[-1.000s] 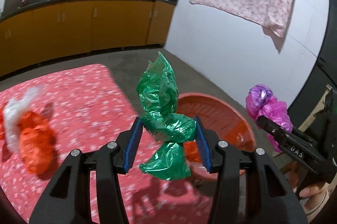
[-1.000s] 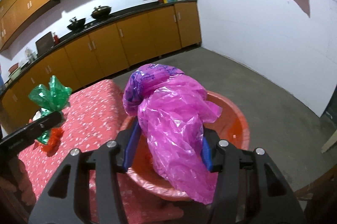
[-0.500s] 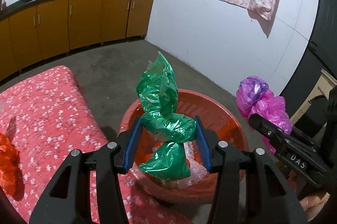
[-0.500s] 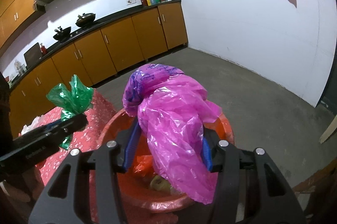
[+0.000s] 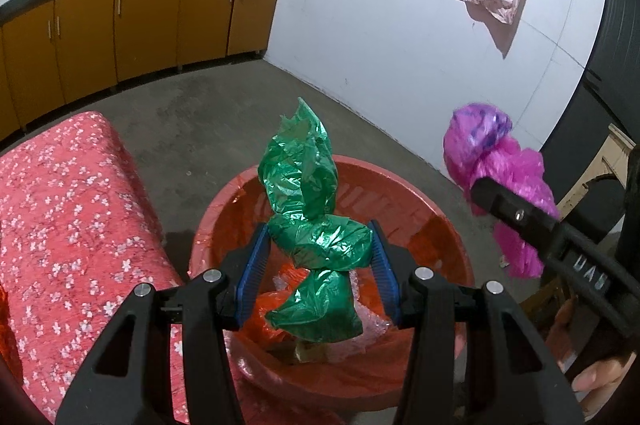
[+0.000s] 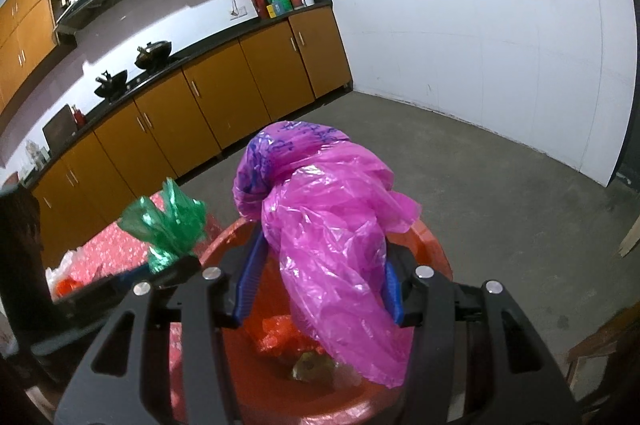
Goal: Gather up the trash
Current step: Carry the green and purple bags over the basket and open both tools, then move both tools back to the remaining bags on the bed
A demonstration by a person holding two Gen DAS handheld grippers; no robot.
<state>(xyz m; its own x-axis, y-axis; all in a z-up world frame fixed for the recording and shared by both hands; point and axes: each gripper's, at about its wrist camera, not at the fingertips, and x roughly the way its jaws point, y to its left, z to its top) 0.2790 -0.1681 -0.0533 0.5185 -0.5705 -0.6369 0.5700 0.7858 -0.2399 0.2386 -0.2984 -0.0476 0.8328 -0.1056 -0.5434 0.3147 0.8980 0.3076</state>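
My left gripper [image 5: 318, 265] is shut on a crumpled green plastic bag [image 5: 312, 209] and holds it above a red plastic tub [image 5: 432, 221] on the floor. My right gripper [image 6: 318, 289] is shut on a crumpled pink plastic bag [image 6: 332, 225] and holds it over the same tub [image 6: 434, 249]. The tub holds orange and clear plastic scraps [image 6: 284, 335]. In the left wrist view the pink bag [image 5: 496, 165] hangs at the right. In the right wrist view the green bag [image 6: 168, 225] shows at the left.
A table with a red flowered cloth [image 5: 60, 209] stands left of the tub, with white and orange plastic [image 6: 60, 275] on it. Brown cabinets [image 5: 140, 17] line the far wall. Grey concrete floor [image 6: 500, 169] lies beyond. A wooden chair [image 5: 600, 165] is at the right.
Both grippers have moved with their bags from over the table to above the red tub. Both grips are unchanged.
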